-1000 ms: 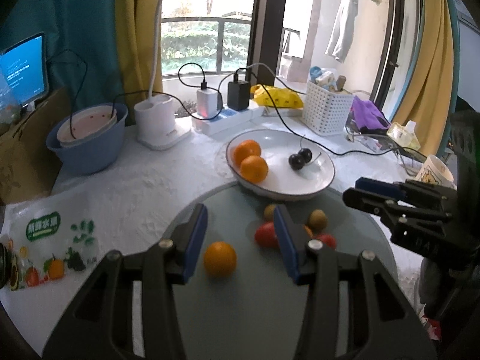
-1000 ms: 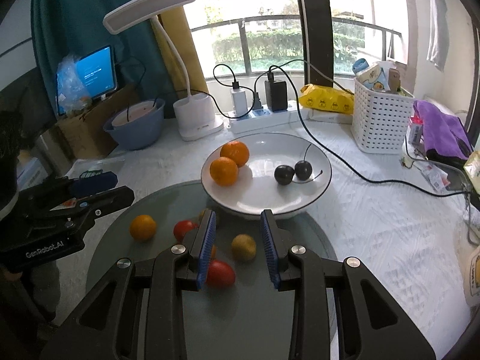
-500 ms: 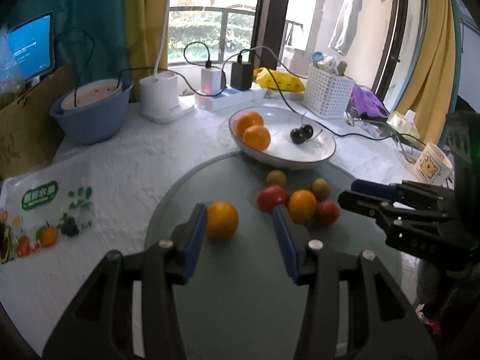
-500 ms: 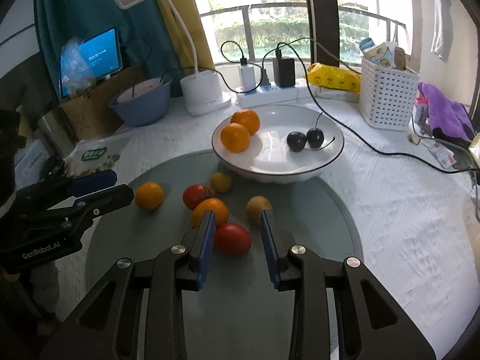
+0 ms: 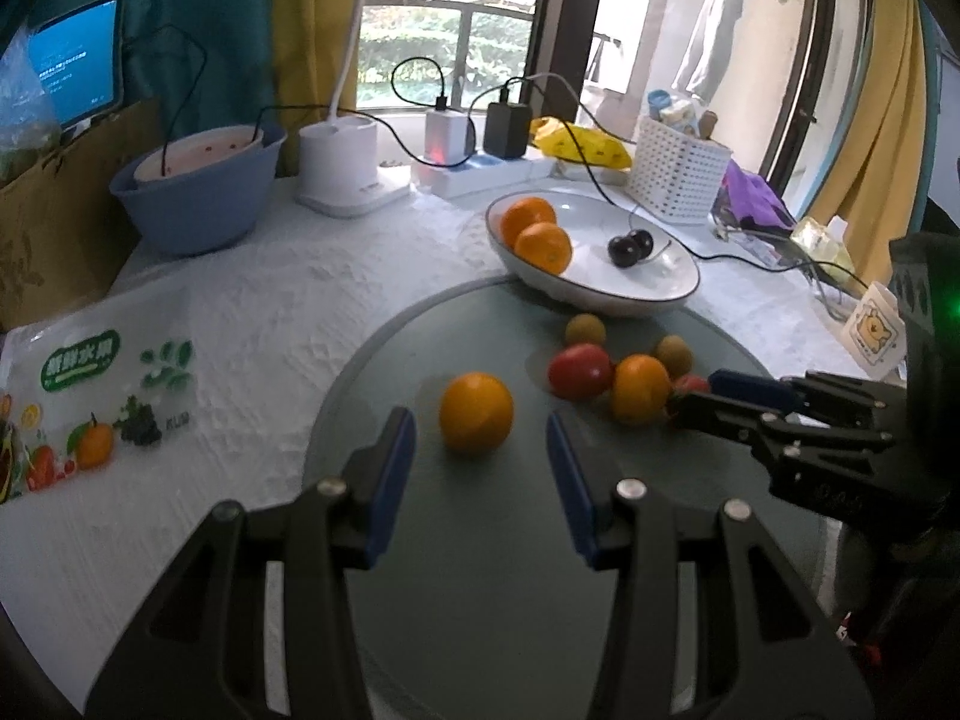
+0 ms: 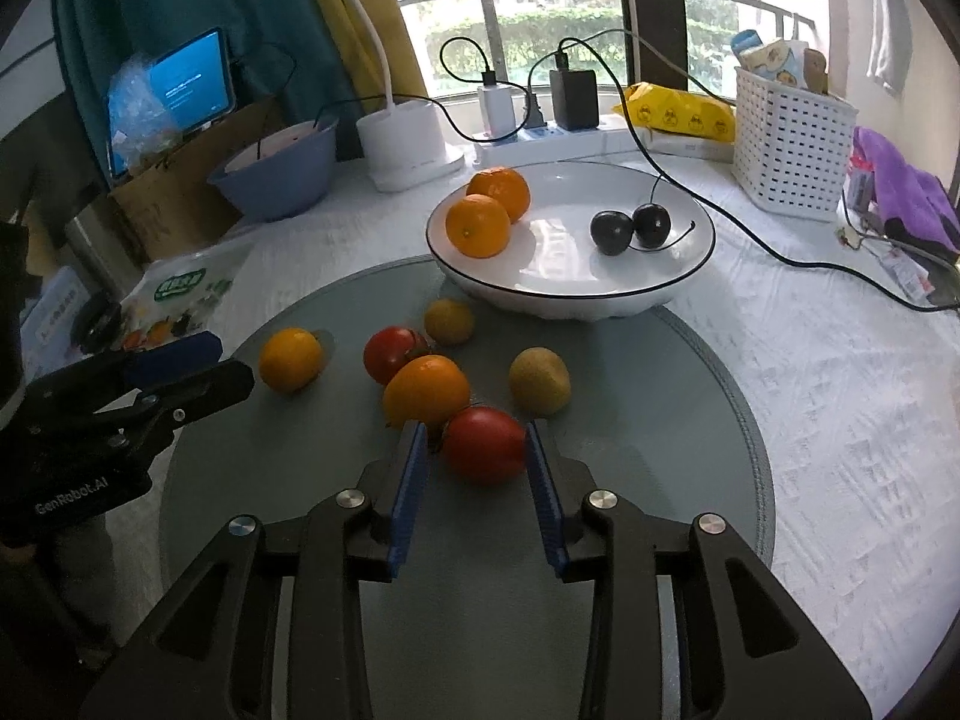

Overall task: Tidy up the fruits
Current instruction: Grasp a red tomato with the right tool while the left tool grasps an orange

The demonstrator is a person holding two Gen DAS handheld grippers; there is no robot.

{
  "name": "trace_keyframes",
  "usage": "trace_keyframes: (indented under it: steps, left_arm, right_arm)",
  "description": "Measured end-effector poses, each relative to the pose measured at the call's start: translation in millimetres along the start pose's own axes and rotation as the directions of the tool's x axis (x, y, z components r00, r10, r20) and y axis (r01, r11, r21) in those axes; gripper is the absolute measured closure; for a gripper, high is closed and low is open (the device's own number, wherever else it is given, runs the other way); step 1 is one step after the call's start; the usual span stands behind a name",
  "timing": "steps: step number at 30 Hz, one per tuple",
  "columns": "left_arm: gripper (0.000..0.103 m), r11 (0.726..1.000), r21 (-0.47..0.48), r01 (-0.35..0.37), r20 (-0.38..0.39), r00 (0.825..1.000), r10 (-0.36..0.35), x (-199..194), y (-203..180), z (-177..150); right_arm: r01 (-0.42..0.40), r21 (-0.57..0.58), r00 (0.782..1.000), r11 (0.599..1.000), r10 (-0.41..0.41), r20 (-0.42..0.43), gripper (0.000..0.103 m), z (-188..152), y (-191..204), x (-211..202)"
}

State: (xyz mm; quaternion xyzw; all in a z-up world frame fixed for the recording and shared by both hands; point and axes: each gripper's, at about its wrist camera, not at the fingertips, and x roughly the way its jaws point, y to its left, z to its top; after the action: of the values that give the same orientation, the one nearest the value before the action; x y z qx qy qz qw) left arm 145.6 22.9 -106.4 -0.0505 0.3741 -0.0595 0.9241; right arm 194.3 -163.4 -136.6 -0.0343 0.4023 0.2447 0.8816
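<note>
Here the right gripper's (image 6: 477, 450) just-widened fingers flank a red tomato (image 6: 483, 444), the left gripper's (image 5: 480, 456) spread before an orange (image 5: 476, 413).

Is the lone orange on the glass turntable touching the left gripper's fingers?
Apart. The left wrist view shows the orange ahead of the left gripper, with bare glass visible between it and both fingers.

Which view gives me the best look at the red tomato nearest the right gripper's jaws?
The right wrist view. There the red tomato sits whole and large just ahead of the right gripper, between its open jaws. In the left wrist view only a red sliver shows, behind the orange and the right gripper's fingertips.
</note>
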Motion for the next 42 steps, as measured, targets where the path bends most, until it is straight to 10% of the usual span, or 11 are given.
trace_keyframes:
  steps: [42]
  left_arm:
    - [0.07,0.999,0.046,-0.013,-0.057,0.998,0.015,28,-9,11]
  right_arm:
    - [-0.065,0.043,0.998,0.997,0.065,0.009,0.071,2,-23,-1]
